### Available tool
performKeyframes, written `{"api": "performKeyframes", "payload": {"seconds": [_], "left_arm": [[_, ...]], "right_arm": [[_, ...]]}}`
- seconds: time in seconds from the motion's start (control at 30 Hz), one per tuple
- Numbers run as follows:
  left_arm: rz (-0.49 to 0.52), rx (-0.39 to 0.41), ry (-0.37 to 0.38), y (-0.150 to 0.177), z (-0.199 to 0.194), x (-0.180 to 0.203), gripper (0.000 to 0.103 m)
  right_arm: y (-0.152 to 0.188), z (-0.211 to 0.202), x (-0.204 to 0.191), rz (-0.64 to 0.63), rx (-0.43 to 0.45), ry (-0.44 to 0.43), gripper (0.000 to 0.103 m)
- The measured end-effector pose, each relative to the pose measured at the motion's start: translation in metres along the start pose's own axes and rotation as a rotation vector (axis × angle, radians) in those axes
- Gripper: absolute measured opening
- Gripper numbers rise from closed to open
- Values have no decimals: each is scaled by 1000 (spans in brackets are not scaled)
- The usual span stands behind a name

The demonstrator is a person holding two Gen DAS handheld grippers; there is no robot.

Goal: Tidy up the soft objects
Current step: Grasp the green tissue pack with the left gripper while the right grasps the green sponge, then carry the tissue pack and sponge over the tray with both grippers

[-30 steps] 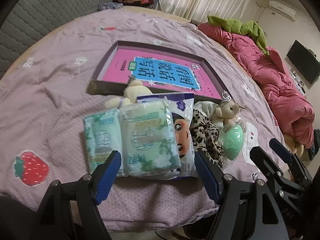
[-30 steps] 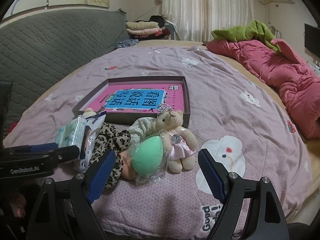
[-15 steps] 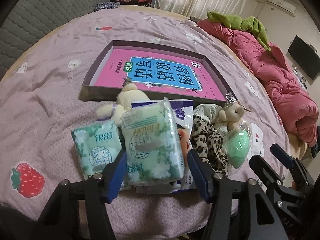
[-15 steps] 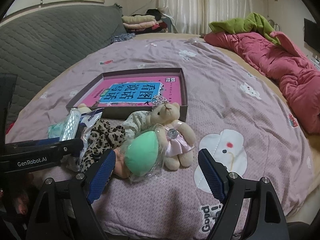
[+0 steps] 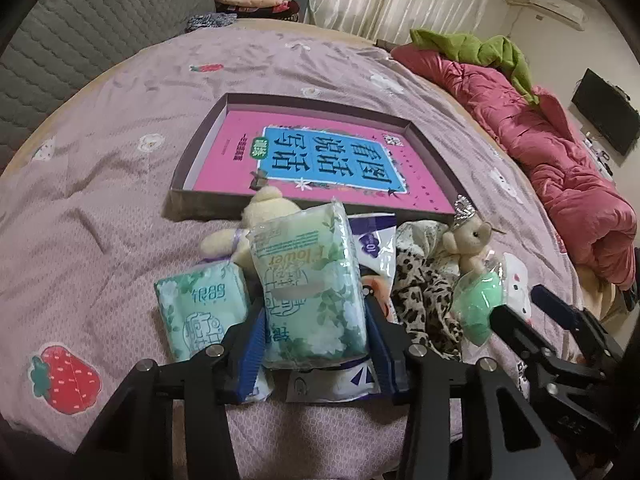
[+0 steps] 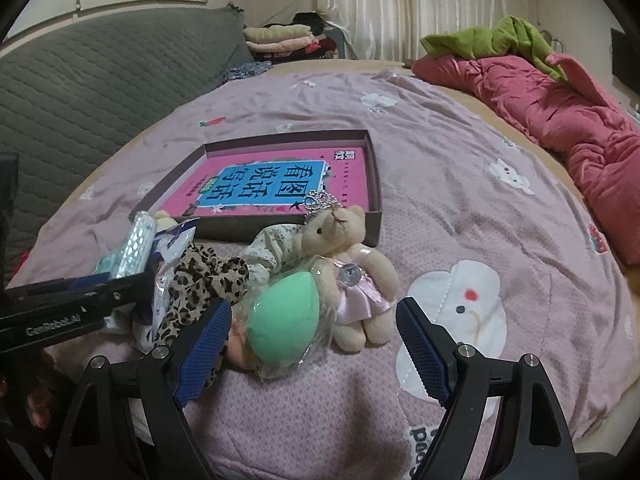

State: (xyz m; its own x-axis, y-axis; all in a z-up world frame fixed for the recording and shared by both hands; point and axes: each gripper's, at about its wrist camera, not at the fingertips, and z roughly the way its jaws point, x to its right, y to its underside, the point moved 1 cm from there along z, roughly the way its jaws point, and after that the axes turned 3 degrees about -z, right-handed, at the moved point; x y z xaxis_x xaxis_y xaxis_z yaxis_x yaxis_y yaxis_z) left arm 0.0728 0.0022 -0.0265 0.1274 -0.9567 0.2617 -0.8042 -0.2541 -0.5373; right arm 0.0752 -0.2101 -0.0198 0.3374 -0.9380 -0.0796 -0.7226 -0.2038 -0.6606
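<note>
Left hand-held gripper (image 5: pixel 314 344) newly clamped on tissue pack (image 5: pixel 308 280); right hand-held gripper (image 6: pixel 314 344) agape near bed edge (image 6: pixel 360 440).

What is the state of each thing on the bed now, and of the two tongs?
Left tongs: just been closing, pads pressing the tissue pack.
Right tongs: open, holding nothing.
Second tissue pack: lying flat, untouched.
Box: open, no lid, pink book inside.
Bear: lying against the box's wall.
Green sponge: in clear wrap.
</note>
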Motion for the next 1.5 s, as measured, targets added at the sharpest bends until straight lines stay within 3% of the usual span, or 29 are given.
{"api": "performKeyframes", "payload": {"seconds": [0.17, 0.33, 0.53, 0.83, 1.2, 1.5], "left_arm": [[15, 16, 8, -2, -3, 1, 46], [24, 30, 16, -3, -5, 1, 46], [20, 38, 25, -5, -6, 1, 46], [2, 85, 47, -11, -19, -3, 46], [3, 142, 47, -31, -30, -6, 46], [-15, 169, 29, -52, -20, -17, 46]], "right_arm": [[-2, 14, -2, 10, -29, -28, 84], [-1, 26, -7, -10, -57, -61, 59], [-2, 27, -2, 14, -56, -94, 49], [-12, 2, -2, 20, 35, -118, 46], [-50, -19, 0, -45, 185, -63, 47], [-75, -8, 7, -58, 213, -43, 47]]}}
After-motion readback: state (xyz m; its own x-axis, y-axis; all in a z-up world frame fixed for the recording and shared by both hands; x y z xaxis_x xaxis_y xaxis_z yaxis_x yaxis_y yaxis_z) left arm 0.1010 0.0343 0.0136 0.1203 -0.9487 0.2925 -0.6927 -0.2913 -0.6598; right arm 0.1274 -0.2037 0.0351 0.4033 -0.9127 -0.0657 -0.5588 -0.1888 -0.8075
